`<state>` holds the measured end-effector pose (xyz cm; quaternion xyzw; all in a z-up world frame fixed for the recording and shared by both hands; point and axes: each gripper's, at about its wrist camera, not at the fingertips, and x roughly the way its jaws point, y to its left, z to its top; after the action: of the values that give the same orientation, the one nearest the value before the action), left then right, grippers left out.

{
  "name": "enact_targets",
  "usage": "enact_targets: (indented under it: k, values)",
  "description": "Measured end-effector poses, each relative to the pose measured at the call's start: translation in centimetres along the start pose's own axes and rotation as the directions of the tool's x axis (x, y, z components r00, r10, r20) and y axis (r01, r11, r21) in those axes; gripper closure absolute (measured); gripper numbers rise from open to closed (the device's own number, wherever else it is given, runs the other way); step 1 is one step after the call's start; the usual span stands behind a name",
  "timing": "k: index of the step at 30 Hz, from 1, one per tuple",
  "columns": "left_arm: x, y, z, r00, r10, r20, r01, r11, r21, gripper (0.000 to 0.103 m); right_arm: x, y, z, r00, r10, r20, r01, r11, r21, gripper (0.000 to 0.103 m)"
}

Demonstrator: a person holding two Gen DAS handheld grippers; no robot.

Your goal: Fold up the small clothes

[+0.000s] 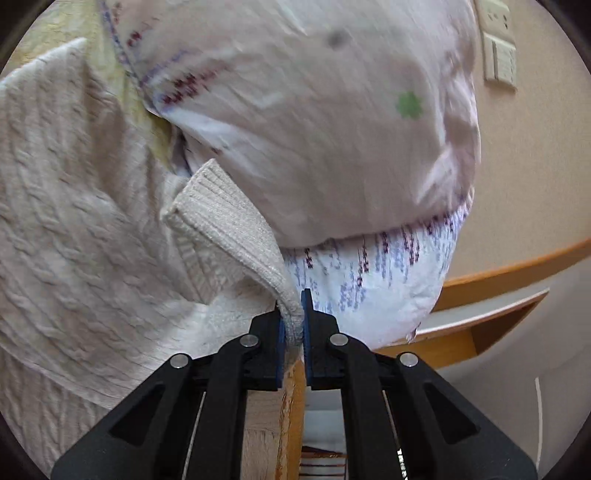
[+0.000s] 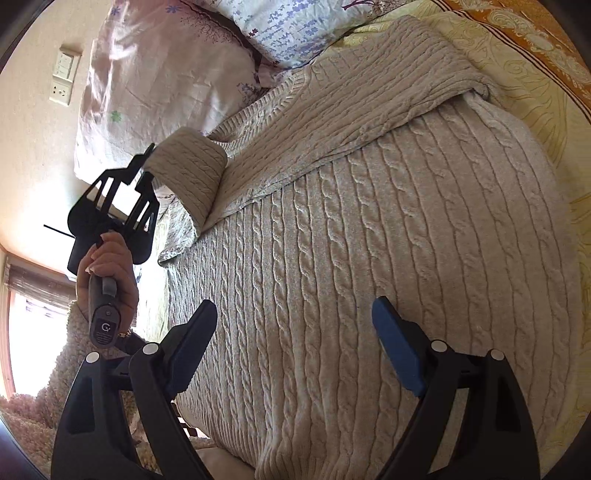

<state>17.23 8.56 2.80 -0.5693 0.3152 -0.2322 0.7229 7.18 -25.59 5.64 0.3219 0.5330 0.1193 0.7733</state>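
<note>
Cream cable-knit sweater (image 2: 369, 229) lies on the bed (image 2: 535, 122), one sleeve folded across, as left tongs (image 1: 293, 321) pinch the other cuff (image 1: 229, 221) and right tongs (image 2: 295, 350) hover wide open, empty.

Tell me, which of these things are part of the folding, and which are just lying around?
Part of the job:
- sweater
- its sleeve cuff, pinched by the left gripper
- right gripper, fingers apart above the sweater

Just lying about:
- pink pillow
- flowered pillow
- bedspread
- wall switches
</note>
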Motion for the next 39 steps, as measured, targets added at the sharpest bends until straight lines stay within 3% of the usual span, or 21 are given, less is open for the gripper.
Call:
enact_targets:
  k: [4, 7, 11, 16, 19, 21, 23, 24, 28, 30, 34, 39]
  values:
    - [5.0, -2.1, -3.7, 0.993, 0.052, -0.103, -0.039, 0.991, 0.125, 0.096, -1.4, -1.2, -0.5, 1.0, -0.009, 0.021, 0.008, 1.0, 0.016, 0.015]
    - [8.3, -2.8, -7.0, 0.975, 0.151, -0.162, -0.106, 0.96, 0.259, 0.096, -2.5, -2.1, -0.9, 0.999, -0.019, 0.038, 0.018, 0.999, 0.037, 0.015]
    - [12.2, -3.2, -11.7, 0.909, 0.345, -0.233, -0.187, 0.839, 0.511, 0.095, -3.8, -3.7, -1.4, 0.998, -0.035, 0.059, 0.031, 0.997, 0.075, 0.015]
    - [14.0, -2.2, -14.6, 0.849, 0.455, -0.269, -0.208, 0.755, 0.622, 0.093, -4.7, -4.9, -1.8, 0.996, -0.042, 0.08, 0.033, 0.993, 0.11, 0.015]
    - [14.2, -2.4, -14.6, 0.847, 0.449, -0.286, -0.19, 0.757, 0.626, 0.079, -4.9, -5.1, -1.6, 0.996, -0.038, 0.086, 0.028, 0.993, 0.117, 0.015]
    - [14.3, -3.3, -14.8, 0.846, 0.422, -0.325, -0.14, 0.764, 0.63, 0.045, -5.1, -5.2, -1.4, 0.995, -0.038, 0.096, 0.026, 0.993, 0.119, 0.015]
    - [13.4, -4.2, -15.2, 0.845, 0.407, -0.347, -0.103, 0.76, 0.642, 0.027, -5.2, -5.3, -1.1, 0.994, -0.033, 0.106, 0.021, 0.993, 0.117, 0.015]
    - [12.8, -4.6, -15.3, 0.846, 0.398, -0.356, -0.087, 0.761, 0.643, 0.023, -5.3, -5.2, -1.0, 0.993, -0.03, 0.114, 0.017, 0.993, 0.116, 0.016]
    - [8.5, -4.6, -14.0, 0.84, 0.405, -0.361, -0.094, 0.764, 0.638, 0.022, -6.1, -5.7, -0.3, 0.988, -0.012, 0.152, -0.008, 0.992, 0.128, 0.018]
    - [5.3, -3.9, -12.4, 0.842, 0.435, -0.318, -0.145, 0.751, 0.644, 0.022, -6.6, -6.2, 0.0, 0.986, -0.013, 0.165, -0.01, 0.99, 0.141, 0.022]
    - [-3.0, -2.2, -9.0, 0.844, 0.513, -0.158, -0.303, 0.698, 0.649, 0.022, -7.8, -7.7, 0.6, 0.98, -0.044, 0.195, 0.011, 0.986, 0.164, 0.023]
    - [-13.1, 0.3, -5.9, 0.813, 0.582, -0.009, -0.483, 0.683, 0.549, 0.019, -9.3, -9.9, 1.0, 0.975, -0.077, 0.208, 0.039, 0.983, 0.181, 0.024]
